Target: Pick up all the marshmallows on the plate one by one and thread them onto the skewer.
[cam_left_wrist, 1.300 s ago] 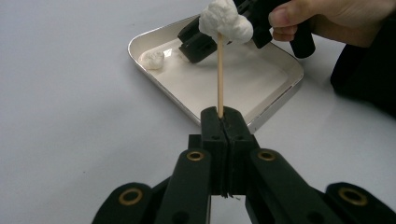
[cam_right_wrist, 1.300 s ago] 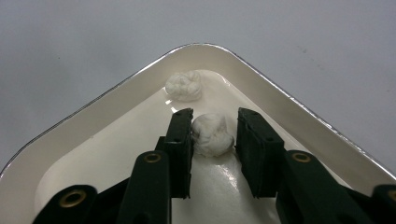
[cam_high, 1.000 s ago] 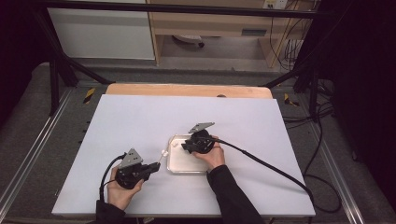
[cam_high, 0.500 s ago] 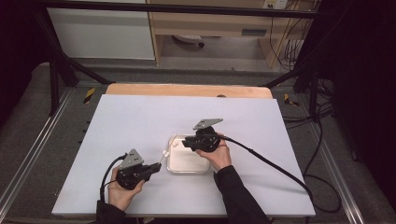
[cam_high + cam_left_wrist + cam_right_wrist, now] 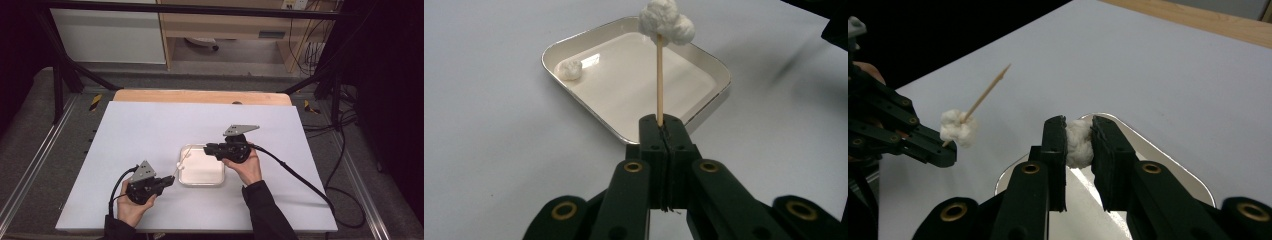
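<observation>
One cotton ball (image 5: 569,69) lies in the white tray (image 5: 704,70); left jaws clamp a cotton-tipped skewer (image 5: 659,75), right jaws pinch another fluffy ball (image 5: 1078,142).

Left claw (image 5: 169,181) clamped; right claw (image 5: 207,148) gripping, raised.

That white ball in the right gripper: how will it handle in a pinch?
The white ball bulges between the right gripper pads, so probably soft and squashable. Its fluffy surface suggests it is light and unlikely to slip. The balls on the skewer hint that it pierces easily.
</observation>
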Demonstrator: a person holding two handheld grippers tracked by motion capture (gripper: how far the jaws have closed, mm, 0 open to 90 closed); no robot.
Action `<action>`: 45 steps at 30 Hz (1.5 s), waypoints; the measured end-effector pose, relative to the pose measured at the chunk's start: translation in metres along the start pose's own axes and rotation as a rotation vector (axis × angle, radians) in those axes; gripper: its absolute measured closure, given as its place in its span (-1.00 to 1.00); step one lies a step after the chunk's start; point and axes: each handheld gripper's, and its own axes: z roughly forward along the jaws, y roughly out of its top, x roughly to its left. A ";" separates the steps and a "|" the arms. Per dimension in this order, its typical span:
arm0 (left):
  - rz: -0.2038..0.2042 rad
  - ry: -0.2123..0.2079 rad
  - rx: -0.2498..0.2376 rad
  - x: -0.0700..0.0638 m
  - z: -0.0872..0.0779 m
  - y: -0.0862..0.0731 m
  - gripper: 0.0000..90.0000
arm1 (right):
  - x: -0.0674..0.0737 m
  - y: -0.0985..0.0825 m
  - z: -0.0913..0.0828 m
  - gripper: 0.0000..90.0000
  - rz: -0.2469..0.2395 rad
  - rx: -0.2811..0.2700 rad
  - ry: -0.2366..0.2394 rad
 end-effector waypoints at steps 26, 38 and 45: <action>0.042 -0.033 -0.006 -0.010 0.003 0.002 0.97 | 0.009 0.022 -0.025 0.72 0.058 -0.138 0.126; 0.056 -0.040 -0.009 -0.012 0.003 0.002 0.97 | 0.010 0.020 -0.017 0.72 0.074 -0.124 0.167; 0.056 -0.038 -0.011 -0.012 0.003 0.002 0.97 | 0.010 0.018 -0.012 0.72 0.087 -0.111 0.187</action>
